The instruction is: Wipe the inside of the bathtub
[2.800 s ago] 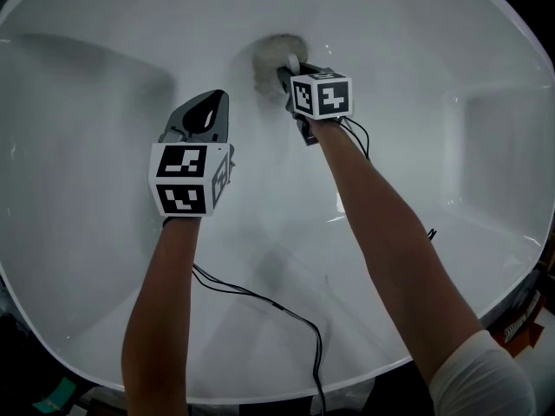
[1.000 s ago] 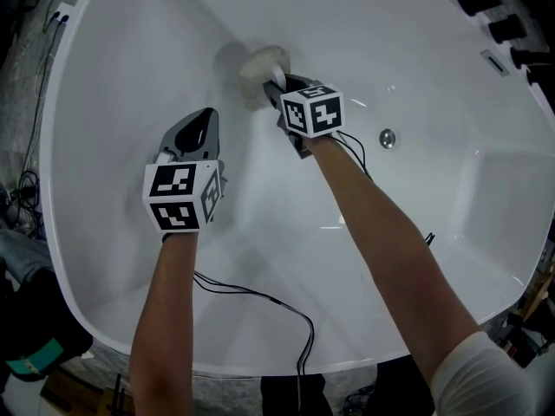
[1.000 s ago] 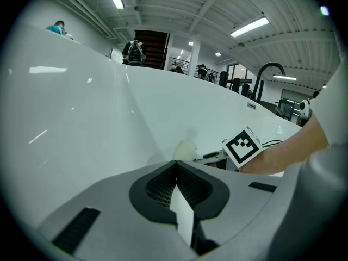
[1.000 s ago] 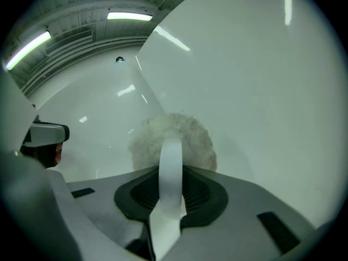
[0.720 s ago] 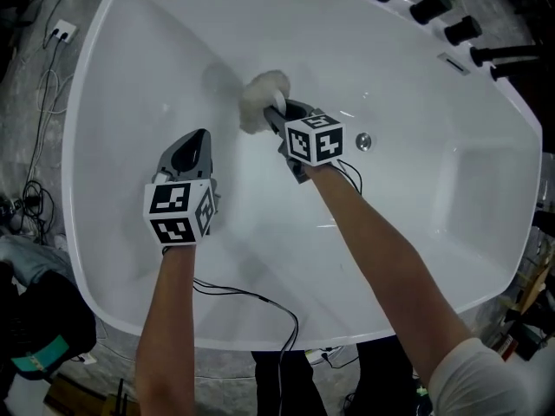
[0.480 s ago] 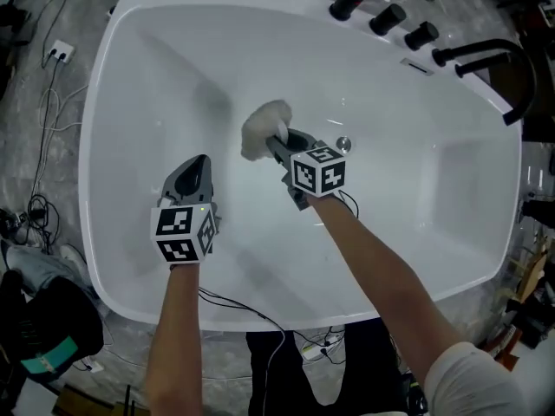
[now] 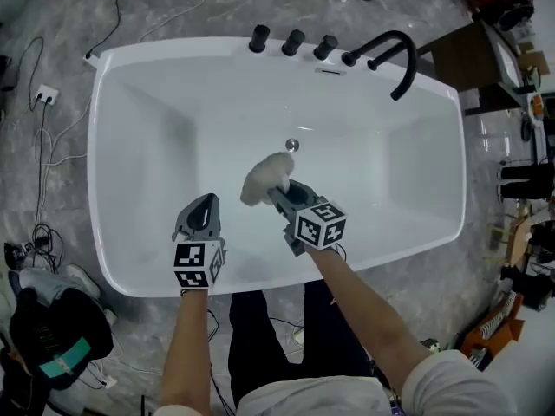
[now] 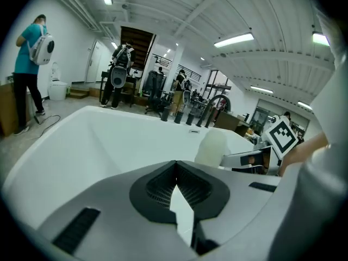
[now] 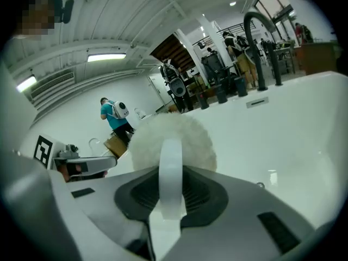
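A white bathtub (image 7: 156, 102) lies below me, its drain (image 7: 292, 146) near the middle. My right gripper (image 7: 279, 196) hangs over the tub's near half, shut on the white handle (image 9: 170, 173) of a fluffy white wiping pad (image 7: 264, 178). That pad (image 9: 174, 137) sticks out past the jaws, and I cannot tell whether it touches the tub. My left gripper (image 7: 201, 208) hovers over the near rim, to the left of the pad. Its jaws meet at the tips (image 8: 175, 170) with nothing between them. The pad (image 8: 212, 145) also shows beside it in the left gripper view.
A black faucet (image 7: 392, 52) and three black knobs (image 7: 293, 42) stand on the tub's far rim. Cables (image 7: 48, 146) trail over the grey floor at the left, beside a dark bag (image 7: 43, 336). A person in a teal shirt (image 8: 30, 64) stands far off. Furniture crowds the right edge (image 7: 520, 189).
The view has pulled far up and back, so the whole tub now shows. Both grippers have lifted from deep in the tub; the pad has come away from the far wall.
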